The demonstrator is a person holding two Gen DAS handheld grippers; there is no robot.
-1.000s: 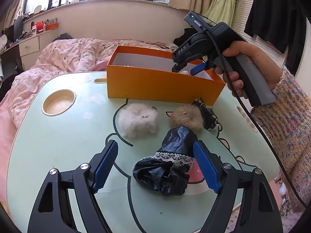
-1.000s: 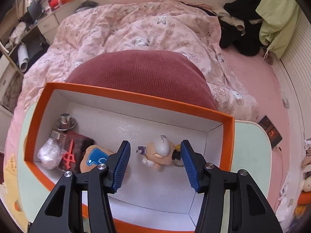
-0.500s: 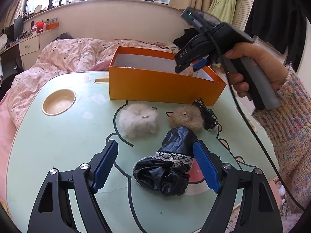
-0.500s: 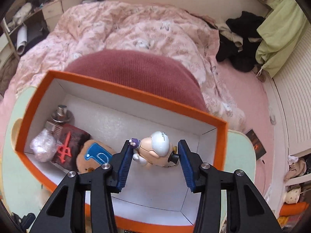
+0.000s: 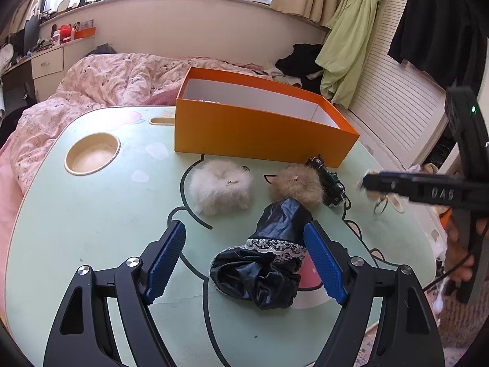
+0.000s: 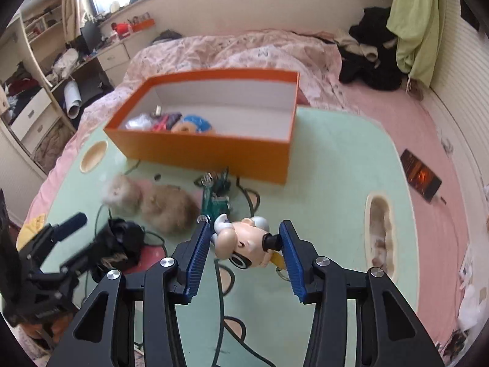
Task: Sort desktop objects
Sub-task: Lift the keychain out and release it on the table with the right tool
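My right gripper (image 6: 246,257) is shut on a small doll keychain (image 6: 241,244) with a pale round head, held above the green table, well away from the orange box (image 6: 207,150). The box holds several small items at its left end. My left gripper (image 5: 244,260) is open low over the table, its jaws either side of a black lace-trimmed cloth (image 5: 269,260) without touching it. A white fur pom (image 5: 221,189), a tan fur pom (image 5: 296,183) and a dark toy car (image 5: 328,180) lie in front of the box (image 5: 259,128).
The green table (image 5: 91,214) has a round cup recess (image 5: 91,154) at the left and an oval recess (image 6: 380,229) at the right. A bed with pink bedding (image 5: 107,76) lies behind. A dark phone (image 6: 420,177) lies on the bed beside the table.
My right gripper has lifted the doll keychain out of the orange box and pulled back to the right, over the table. My left gripper has not moved.
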